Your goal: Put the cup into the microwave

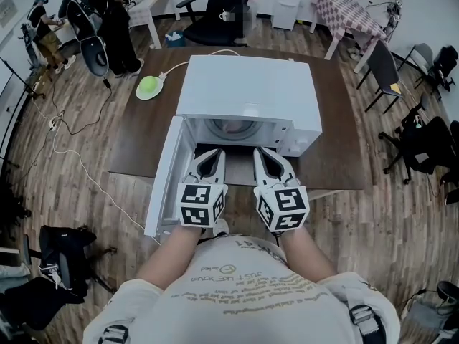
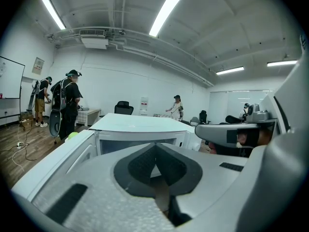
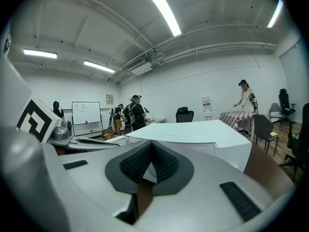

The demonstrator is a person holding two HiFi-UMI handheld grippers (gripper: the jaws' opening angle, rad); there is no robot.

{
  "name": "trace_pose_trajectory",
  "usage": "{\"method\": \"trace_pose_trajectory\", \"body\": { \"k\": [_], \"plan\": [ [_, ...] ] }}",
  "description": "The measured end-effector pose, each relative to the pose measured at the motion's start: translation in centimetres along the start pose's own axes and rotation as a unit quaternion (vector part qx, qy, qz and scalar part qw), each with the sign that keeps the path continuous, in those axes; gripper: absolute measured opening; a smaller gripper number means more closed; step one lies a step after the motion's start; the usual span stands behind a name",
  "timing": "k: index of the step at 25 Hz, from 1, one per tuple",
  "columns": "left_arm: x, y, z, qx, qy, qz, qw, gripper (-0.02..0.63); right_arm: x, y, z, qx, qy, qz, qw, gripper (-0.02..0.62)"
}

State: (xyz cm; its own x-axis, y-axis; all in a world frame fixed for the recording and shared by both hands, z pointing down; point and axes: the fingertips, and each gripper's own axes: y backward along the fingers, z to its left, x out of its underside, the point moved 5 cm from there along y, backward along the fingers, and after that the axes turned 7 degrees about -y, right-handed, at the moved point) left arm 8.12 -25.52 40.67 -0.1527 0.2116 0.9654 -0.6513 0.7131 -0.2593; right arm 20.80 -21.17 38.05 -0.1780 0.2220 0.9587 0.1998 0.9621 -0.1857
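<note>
A white microwave stands on a brown table, with its door swung open to the left. Inside the cavity shows a pale rounded shape that may be the cup; I cannot make it out clearly. My left gripper and right gripper are side by side just in front of the open cavity, both shut with nothing between their jaws. In the left gripper view the jaws meet in front of the microwave. The right gripper view shows the same: tips together, microwave beyond.
A green rounded object with a white cable lies on the table left of the microwave. Chairs, a checkered table and people stand around the room. Cables run over the wooden floor at left.
</note>
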Motion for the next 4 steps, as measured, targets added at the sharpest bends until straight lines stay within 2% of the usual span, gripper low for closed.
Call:
{"method": "trace_pose_trajectory", "body": {
  "k": [4],
  "plan": [
    [0.2, -0.28, 0.02, -0.001, 0.002, 0.002, 1.0, 0.014, 0.19, -0.2, -0.38, 0.0, 0.0, 0.003, 1.0, 0.014]
  ]
}}
